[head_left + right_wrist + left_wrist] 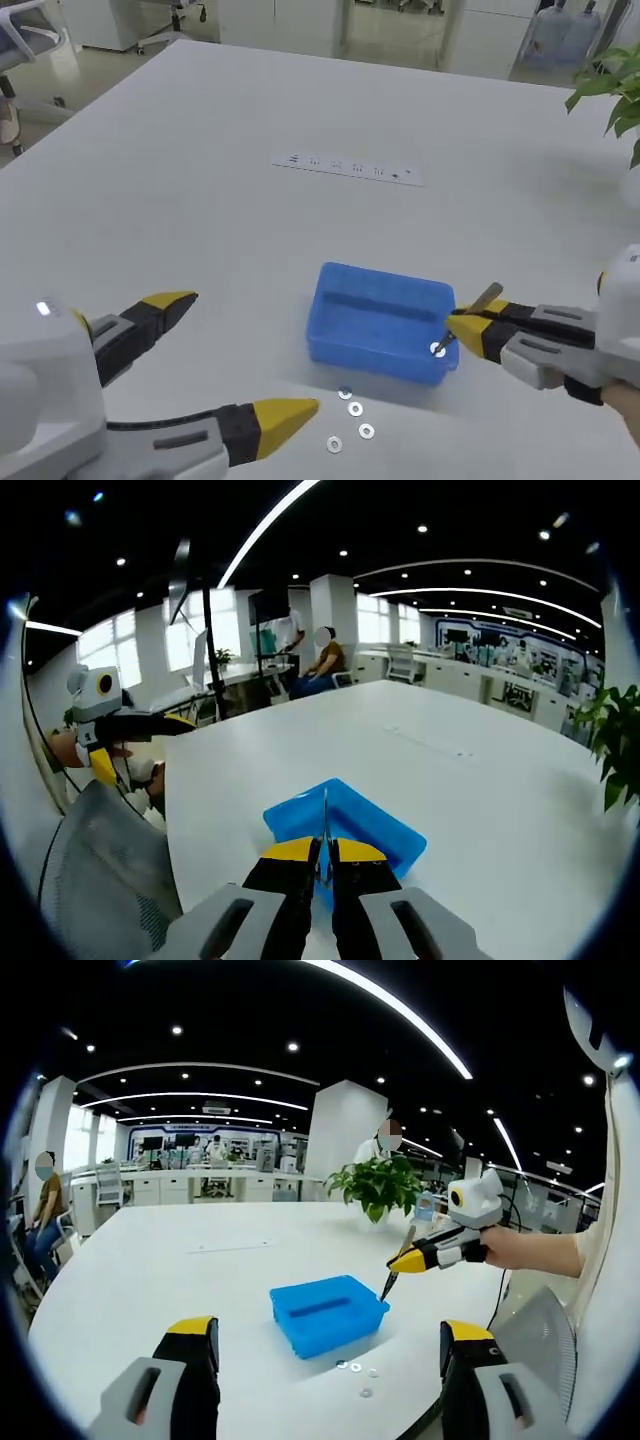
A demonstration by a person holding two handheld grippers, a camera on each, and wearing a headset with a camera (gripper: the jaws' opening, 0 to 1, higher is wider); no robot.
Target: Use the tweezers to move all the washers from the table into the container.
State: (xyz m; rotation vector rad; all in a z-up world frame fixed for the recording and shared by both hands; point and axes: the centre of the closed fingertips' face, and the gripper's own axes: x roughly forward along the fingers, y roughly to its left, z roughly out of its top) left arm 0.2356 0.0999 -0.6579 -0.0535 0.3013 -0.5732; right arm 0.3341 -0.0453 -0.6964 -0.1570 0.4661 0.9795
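Note:
A blue container (380, 320) stands on the white table (200, 200). Several washers (352, 417) lie on the table just in front of it. My right gripper (464, 319) comes in from the right, shut on the tweezers (470, 310). The tweezers' tip holds a washer (438, 349) over the container's near right corner. My left gripper (240, 358) is open at the lower left, short of the container, with nothing between its jaws. The left gripper view shows the container (325, 1312), the loose washers (356, 1370) and the right gripper (408, 1259). In the right gripper view the tweezers (325, 830) point at the container (385, 835).
A strip of paper with small marks (348, 167) lies farther back on the table. A green plant (612, 90) stands at the far right edge. Chairs and office desks stand beyond the table, and people sit in the background.

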